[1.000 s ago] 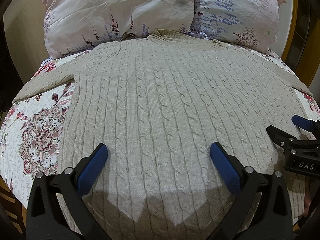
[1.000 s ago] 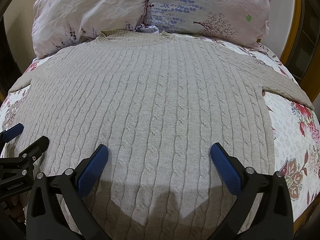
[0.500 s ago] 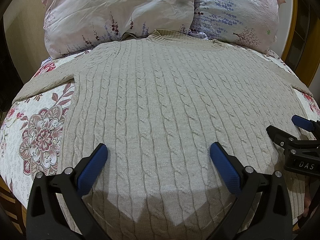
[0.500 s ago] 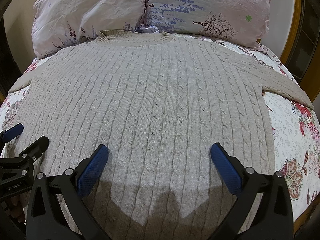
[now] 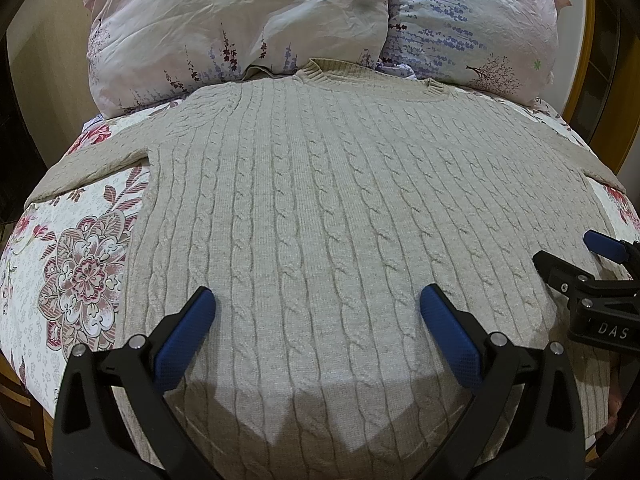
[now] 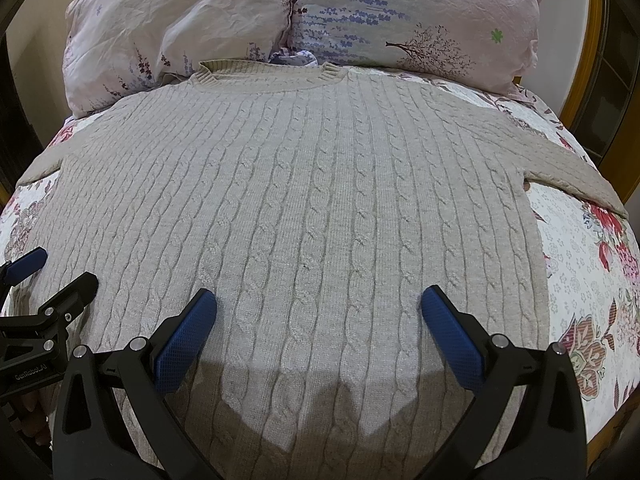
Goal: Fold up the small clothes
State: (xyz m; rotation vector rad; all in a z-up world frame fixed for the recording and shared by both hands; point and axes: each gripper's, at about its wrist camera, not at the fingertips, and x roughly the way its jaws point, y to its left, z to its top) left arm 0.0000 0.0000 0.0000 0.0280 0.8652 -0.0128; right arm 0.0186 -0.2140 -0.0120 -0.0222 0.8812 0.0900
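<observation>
Left gripper (image 5: 314, 312): 2 blue-padded fingers (image 5: 186, 330) spread wide, holding nothing, above the lower body of the beige cable-knit sweater (image 5: 340, 208). Right gripper (image 6: 318, 312): fingers (image 6: 450, 330) likewise spread wide and holding nothing, above the same hem area. The grippers sit side by side. Sweater lies flat on the floral bedspread (image 5: 76, 264), sleeves out to both sides, collar (image 6: 272, 74) touching 2 floral pillows (image 5: 240, 28).

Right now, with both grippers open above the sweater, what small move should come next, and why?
Probably move the left gripper left toward the sleeve and grasp it. The sweater lies flat and unfolded, sleeves spread on the bedspread, and both the left and right gripper hold nothing.
</observation>
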